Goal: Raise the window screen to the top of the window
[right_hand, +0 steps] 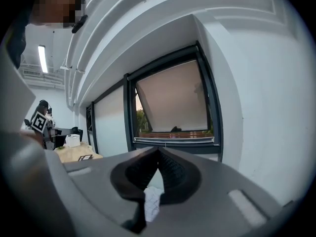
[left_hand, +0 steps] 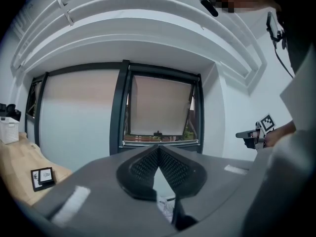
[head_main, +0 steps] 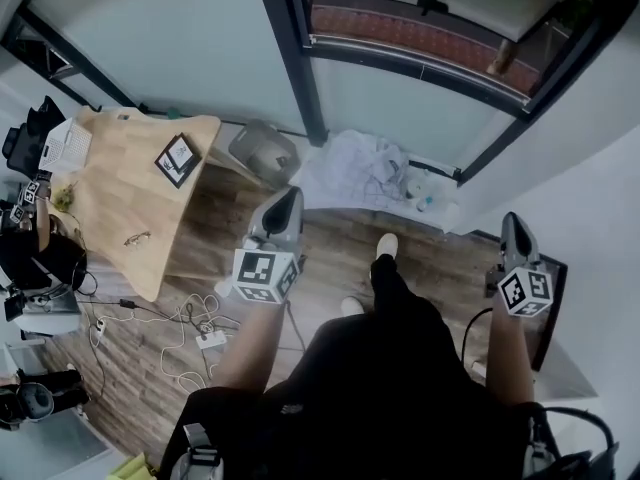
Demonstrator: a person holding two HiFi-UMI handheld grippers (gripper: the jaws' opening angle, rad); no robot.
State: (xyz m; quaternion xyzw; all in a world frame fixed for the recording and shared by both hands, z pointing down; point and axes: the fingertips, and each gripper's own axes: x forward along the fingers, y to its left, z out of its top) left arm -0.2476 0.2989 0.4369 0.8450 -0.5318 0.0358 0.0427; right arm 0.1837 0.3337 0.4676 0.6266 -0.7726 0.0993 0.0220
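Note:
The dark-framed window (head_main: pixel 420 28) stands ahead of me, its sash (left_hand: pixel 159 107) tilted outward. A pale silver bar (head_main: pixel 420 63) of the screen lies across the bottom of the opening, also seen in the left gripper view (left_hand: pixel 160 142) and the right gripper view (right_hand: pixel 175 139). A small black handle (left_hand: pixel 157 133) sits just above it. My left gripper (head_main: pixel 288 196) and right gripper (head_main: pixel 511 220) hover level over the floor, well short of the window. Both are shut with nothing between the jaws, as the left gripper (left_hand: pixel 158 148) and right gripper (right_hand: pixel 158 150) show close up.
A wooden table (head_main: pixel 110 218) with a black-framed picture (head_main: pixel 178 158) stands at the left. On the floor below the window lie a grey device (head_main: pixel 265 153) and a crumpled white cloth (head_main: pixel 360 168). Cables and a power strip (head_main: pixel 210 340) trail near my legs.

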